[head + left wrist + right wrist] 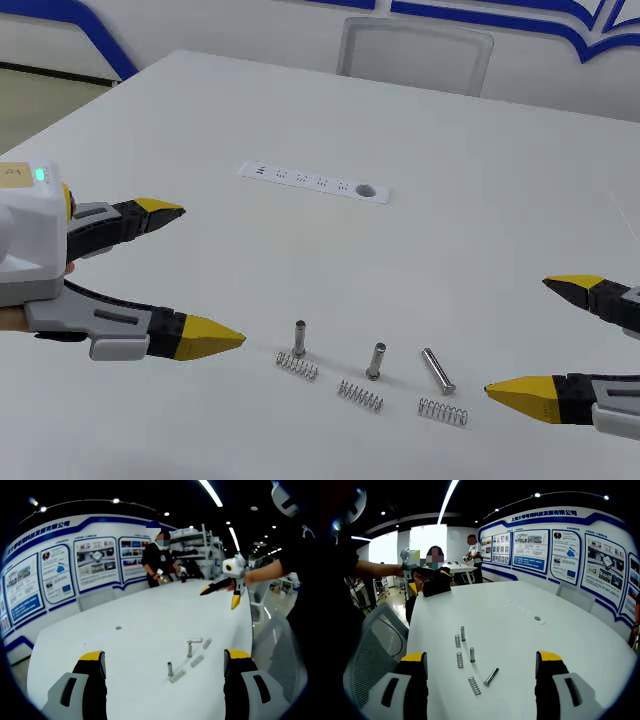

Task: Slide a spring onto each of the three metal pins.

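Three metal pins sit near the front of the white table [420, 120]: the left pin [299, 337] and middle pin [376, 360] stand upright, the right pin [437, 370] lies on its side. A spring lies in front of each: left spring [297, 366], middle spring [360, 396], right spring [442, 411]. My left gripper [196, 272] hovers open to their left, my right gripper [545, 338] open to their right. The left gripper view has the pins [190, 649] and springs [178, 675] between its jaws; the right gripper view has the lying pin [491, 676] and springs [459, 659].
A white socket strip [313, 182] is set into the table's middle. A grey chair [415, 55] stands at the far edge. Another chair [375, 640] stands by the near edge. Other people [159, 555] stand at the table's far end in the gripper views.
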Available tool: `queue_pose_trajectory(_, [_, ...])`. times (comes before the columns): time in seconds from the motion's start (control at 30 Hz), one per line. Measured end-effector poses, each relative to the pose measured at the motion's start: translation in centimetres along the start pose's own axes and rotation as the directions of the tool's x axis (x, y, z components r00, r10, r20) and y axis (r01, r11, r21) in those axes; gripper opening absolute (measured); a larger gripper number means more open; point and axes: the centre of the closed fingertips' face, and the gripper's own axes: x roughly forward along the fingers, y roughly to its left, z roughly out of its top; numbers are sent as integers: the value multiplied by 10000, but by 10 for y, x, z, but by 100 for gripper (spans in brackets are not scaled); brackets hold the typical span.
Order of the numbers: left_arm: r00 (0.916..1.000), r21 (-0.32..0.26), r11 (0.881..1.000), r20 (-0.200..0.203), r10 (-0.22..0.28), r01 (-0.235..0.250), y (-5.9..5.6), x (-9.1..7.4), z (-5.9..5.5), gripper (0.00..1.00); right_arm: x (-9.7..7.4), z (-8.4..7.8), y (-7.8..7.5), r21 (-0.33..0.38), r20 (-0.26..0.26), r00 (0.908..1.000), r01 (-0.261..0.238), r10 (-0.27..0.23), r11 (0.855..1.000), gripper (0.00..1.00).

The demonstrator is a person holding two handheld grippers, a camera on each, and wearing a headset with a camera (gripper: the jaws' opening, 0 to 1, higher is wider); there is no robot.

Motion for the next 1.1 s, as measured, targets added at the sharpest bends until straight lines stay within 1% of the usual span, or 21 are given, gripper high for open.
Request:
queue_pose_trajectory(0.03, [10000,-32,10000,51,-27,27,-1,0,1,100,-1,0,0,-13,2,10000,-4,4,10000,90])
queue_pose_trajectory(0.1, [9993,-226,9997,351,-122,130,-2,1,7,100,-2,1,1,14,36,10000,0,0,10000,90])
queue_pose_trajectory(0.13, [9991,-240,9997,402,-95,105,-1,2,8,100,-3,1,3,28,32,10000,-48,48,10000,90])
queue_pose_trajectory(0.2, [9993,-176,9998,371,-34,41,0,2,9,100,-6,-1,5,-40,-64,9999,-102,101,9999,90])
queue_pose_trajectory(0.23, [9993,-210,9998,383,-38,46,1,2,10,100,-7,-3,6,-91,-158,9998,-123,121,9999,90])
queue_pose_trajectory(0.33, [9990,-217,9997,453,-56,66,1,2,12,100,-9,-7,7,-94,-236,9997,-102,100,9999,90])
queue_pose_trajectory(0.53, [9994,-113,9999,337,-109,112,0,2,11,100,-8,-11,8,-6,-323,9995,-59,59,10000,90])
queue_pose_trajectory(0.67, [9988,-159,9999,487,-6,14,3,4,16,100,-5,-10,9,37,-273,9996,-93,94,9999,90])
queue_pose_trajectory(0.77, [9982,-106,9999,600,-39,46,2,5,20,100,-3,-8,9,22,-271,9996,-83,84,10000,90])
queue_pose_trajectory(0.9, [9987,5,10000,513,-44,44,1,5,19,100,-3,-6,13,-20,-257,9995,-204,203,9998,90])
queue_pose_trajectory(1.0, [9988,3,10000,487,-34,34,0,4,17,100,-3,-10,12,-146,-460,9988,-202,195,9997,90])
queue_pose_trajectory(1.1, [9987,-7,10000,500,4,-3,0,3,17,100,-5,-9,11,-64,-427,9989,-179,176,9998,90])
